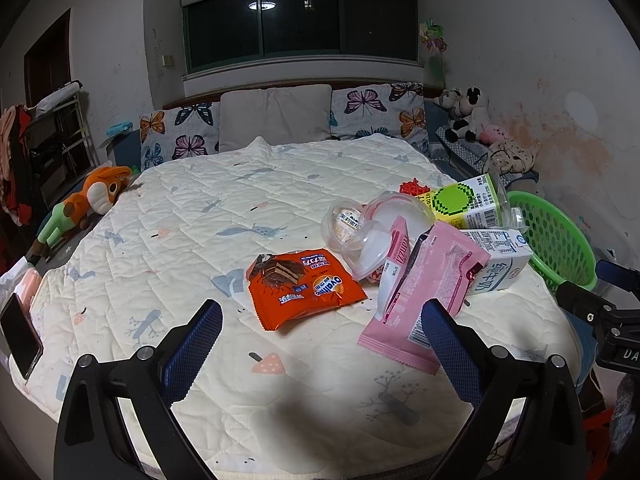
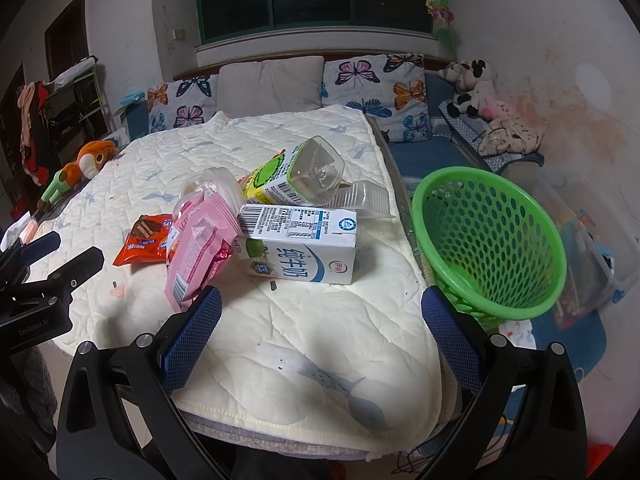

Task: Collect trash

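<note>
The trash lies in a loose heap on the bed (image 1: 200, 216), toward its right side. An orange snack wrapper (image 1: 304, 288) lies flat and slightly apart from the rest, on the quilt to the left of the heap. Beside it a pink wrapper (image 1: 424, 288) leans against a white milk carton (image 2: 298, 246) that lies on its side. Behind the carton a green and white drink carton (image 2: 276, 184) also lies tipped over, its clear base facing the right wrist camera. Clear plastic cups (image 1: 360, 224) rest against the pink wrapper, and a clear plastic tray (image 2: 366, 200) sits just behind the white carton. Something small and red (image 1: 414, 188) shows behind the cups, too hidden to identify with confidence.

A green basket (image 2: 488, 240) stands just off the bed's right edge, near the cartons.

The left tongs (image 1: 320, 328) hover released above the quilt, jaws wide apart, framing the orange wrapper without touching it. The right tongs (image 2: 320, 312) are likewise spread and empty, facing the white carton and the basket.

Pillows (image 1: 276, 118) line the headboard, and an orange stuffed toy (image 1: 96, 196) lies at the bed's left edge.
</note>
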Demonstrator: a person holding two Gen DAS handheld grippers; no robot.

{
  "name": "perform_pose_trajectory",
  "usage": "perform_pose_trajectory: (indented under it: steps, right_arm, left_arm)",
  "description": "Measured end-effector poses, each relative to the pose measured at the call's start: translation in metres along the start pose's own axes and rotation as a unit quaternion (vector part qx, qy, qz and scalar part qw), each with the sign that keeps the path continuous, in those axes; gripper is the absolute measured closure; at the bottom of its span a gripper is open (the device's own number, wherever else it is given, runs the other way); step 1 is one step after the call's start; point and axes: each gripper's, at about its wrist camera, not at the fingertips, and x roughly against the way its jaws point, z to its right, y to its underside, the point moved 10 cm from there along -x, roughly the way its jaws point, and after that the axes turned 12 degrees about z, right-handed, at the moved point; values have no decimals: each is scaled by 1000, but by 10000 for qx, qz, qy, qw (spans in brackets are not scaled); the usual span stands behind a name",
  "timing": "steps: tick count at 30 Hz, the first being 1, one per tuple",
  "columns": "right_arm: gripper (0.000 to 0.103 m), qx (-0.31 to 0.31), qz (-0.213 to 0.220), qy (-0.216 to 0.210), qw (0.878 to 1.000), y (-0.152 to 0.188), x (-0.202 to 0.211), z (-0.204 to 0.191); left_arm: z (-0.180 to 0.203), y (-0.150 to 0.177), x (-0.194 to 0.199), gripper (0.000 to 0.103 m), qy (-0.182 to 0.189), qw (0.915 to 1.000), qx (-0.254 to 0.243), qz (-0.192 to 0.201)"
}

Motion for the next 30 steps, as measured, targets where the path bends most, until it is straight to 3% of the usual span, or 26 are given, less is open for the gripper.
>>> perform_pose_trajectory:
  steps: [25, 30]
  right_arm:
    - [5, 120, -36, -122, 9998, -7, -12, -8]
    - [6, 148, -44, -129, 9998, -14, -18, -6]
  left_arm:
    - [-14, 1, -12, 6, -39, 9999, 30, -94]
    - [-11, 1, -15, 6, 121, 9998, 6, -154]
